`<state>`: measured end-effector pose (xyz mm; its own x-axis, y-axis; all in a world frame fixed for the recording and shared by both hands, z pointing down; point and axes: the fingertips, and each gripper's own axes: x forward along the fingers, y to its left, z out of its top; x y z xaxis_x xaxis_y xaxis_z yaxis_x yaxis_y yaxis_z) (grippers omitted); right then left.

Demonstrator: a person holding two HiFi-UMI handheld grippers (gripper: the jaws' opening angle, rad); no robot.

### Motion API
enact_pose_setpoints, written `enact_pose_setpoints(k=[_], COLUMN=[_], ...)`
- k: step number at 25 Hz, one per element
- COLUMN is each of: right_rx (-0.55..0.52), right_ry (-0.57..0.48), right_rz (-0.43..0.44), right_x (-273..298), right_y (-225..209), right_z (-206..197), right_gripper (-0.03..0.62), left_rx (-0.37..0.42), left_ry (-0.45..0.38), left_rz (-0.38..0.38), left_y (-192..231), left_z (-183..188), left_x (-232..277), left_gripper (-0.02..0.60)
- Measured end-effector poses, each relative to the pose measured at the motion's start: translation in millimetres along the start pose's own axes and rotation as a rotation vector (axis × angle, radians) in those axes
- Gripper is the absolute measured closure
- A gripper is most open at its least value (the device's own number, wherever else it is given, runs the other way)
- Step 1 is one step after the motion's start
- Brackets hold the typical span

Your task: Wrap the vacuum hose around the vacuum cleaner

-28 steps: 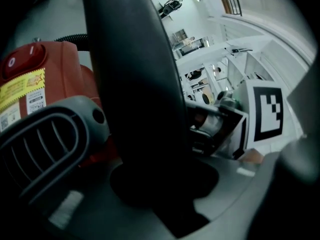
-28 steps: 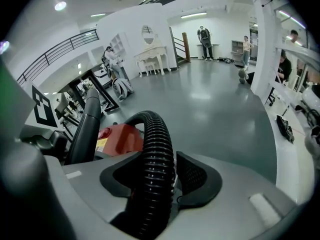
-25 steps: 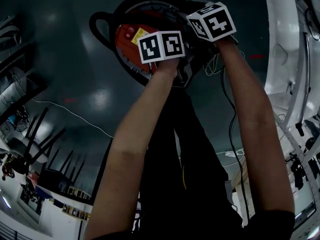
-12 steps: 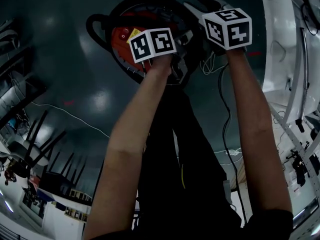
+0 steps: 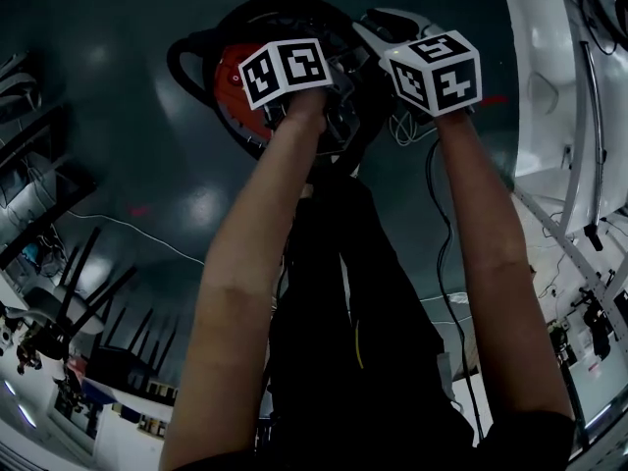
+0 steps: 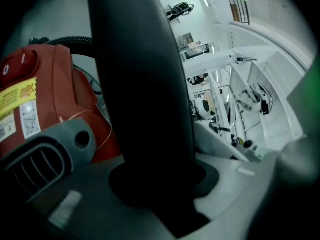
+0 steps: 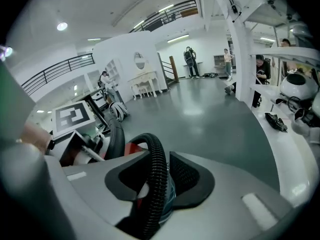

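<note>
The left gripper (image 6: 160, 181) has its grey fingers (image 6: 235, 194) pinching a thick, smooth black bar (image 6: 140, 84), which fills the whole gap between them. The right gripper (image 7: 149, 180) keeps its fingers (image 7: 187, 179) on both sides of the thin black ribbed vacuum hose (image 7: 156, 169). They have just been closing, but a narrow slit shows beside the hose, so they are not pressing it. Just behind stands the round red vacuum cleaner (image 5: 228, 86) on the dark glossy floor (image 5: 118, 165), and more hose curves behind its body. Far away, people (image 7: 190, 59) stand in a white hall.
</note>
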<state>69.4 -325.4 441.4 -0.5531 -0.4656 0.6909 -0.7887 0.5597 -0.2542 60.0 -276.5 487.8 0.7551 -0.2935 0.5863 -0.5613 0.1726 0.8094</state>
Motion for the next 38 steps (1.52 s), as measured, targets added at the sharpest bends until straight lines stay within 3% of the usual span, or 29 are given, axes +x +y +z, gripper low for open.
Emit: enact_pose_setpoints(k=[10, 18, 28, 34, 38], right_rx=[0.017, 0.065, 0.157, 0.167, 0.221], right_ry=[-0.001, 0.061, 0.071, 0.121, 0.125], right_rz=[0.038, 0.105, 0.209, 0.27, 0.247], right_x=[-33.4, -53.5, -64.5, -60.1, -49.8], right_y=[23.3, 56.1, 83.3, 107.5, 114.8], right_z=[-15.9, -58.2, -78.7, -91.9, -100.2], right_gripper=[0.485, 0.48, 0.453, 0.395, 0.35], left_rx=[0.02, 0.052, 0.096, 0.088, 0.093], left_ry=[0.03, 0.066, 0.127, 0.13, 0.122], left_rz=[0.009, 0.017, 0.025, 0.03, 0.047], left_y=[1.5, -1.6, -1.4, 1.8, 4.1], left_z=[0.1, -0.7, -4.6, -1.8, -2.0], left_x=[1.8, 1.0, 3.2, 4.6, 4.7], left_gripper=[0.457, 0.457, 0.451, 0.446, 0.445])
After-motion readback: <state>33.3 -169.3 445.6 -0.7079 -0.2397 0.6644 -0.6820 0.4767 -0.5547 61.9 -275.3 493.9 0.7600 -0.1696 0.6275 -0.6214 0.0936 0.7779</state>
